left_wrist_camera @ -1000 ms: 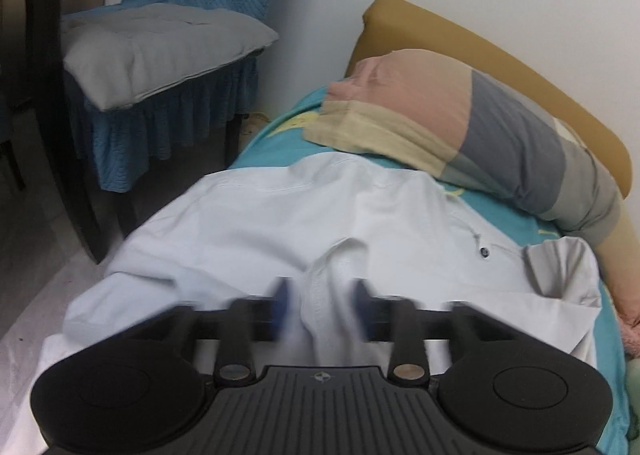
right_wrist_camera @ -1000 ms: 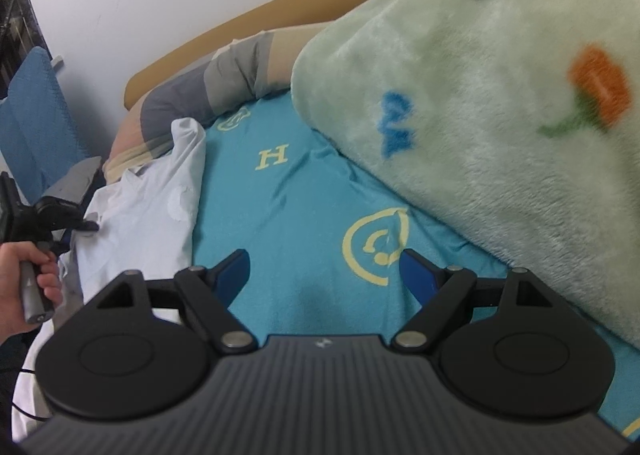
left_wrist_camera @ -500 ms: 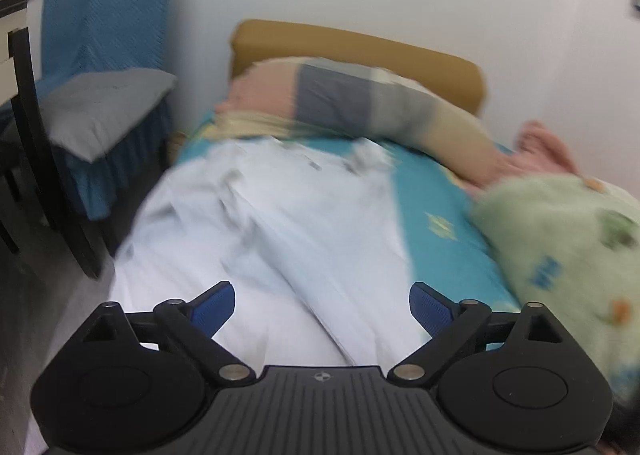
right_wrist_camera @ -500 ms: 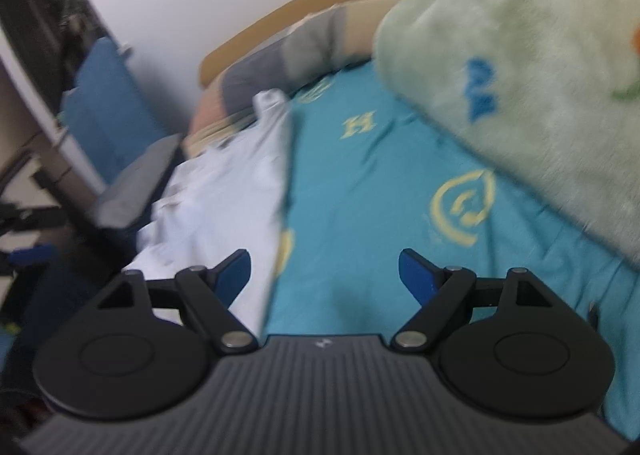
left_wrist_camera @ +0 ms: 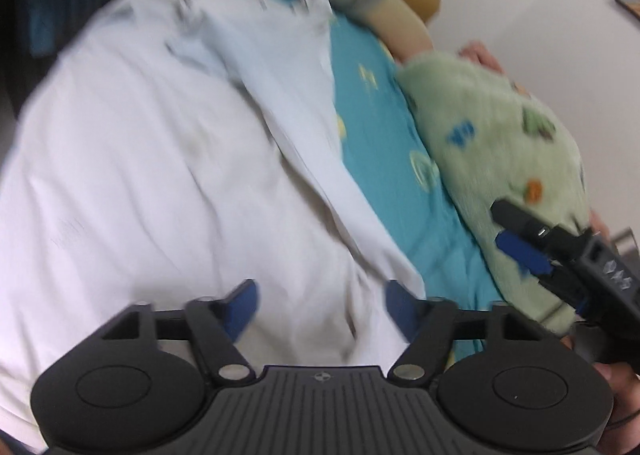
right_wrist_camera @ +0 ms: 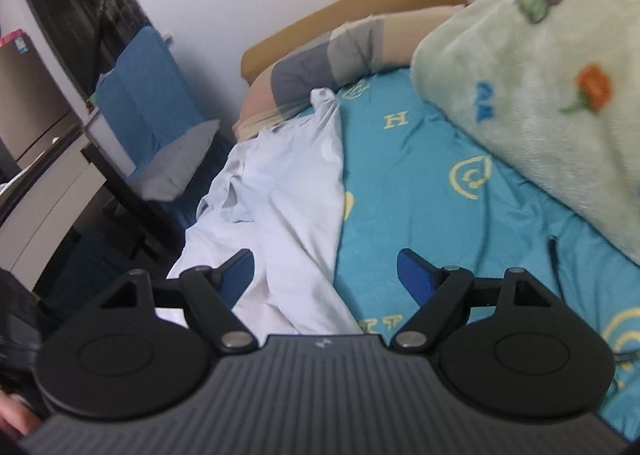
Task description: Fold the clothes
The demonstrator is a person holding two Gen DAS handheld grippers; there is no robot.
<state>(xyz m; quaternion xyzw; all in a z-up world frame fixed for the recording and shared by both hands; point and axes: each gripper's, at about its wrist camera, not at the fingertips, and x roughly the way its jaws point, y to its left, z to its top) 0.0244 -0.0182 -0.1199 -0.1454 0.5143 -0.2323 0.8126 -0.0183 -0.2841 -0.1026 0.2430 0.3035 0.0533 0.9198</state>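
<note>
1. Left wrist view: the white, thin cotton garment (left_wrist_camera: 168, 175) lies spread and rumpled across the near side of the turquoise bed sheet with yellow prints (left_wrist_camera: 384, 159). One long strip is turned over along its right edge, so a lengthwise fold appears to be in place; the rest is creased and not yet compact. The picture is blurred.
2. The left gripper (left_wrist_camera: 322, 305) hovers with its tongs spread, empty, the garment's near hem directly between and beyond them.
3. The right gripper (left_wrist_camera: 520, 243) shows at the right edge, over the pale green fleece blanket (left_wrist_camera: 500, 127).
4. Right wrist view: the right gripper (right_wrist_camera: 326, 269) has its tongs spread and pinches nothing. The garment (right_wrist_camera: 280, 191) lies ahead and left; its folded edge runs between the tongs.
</note>
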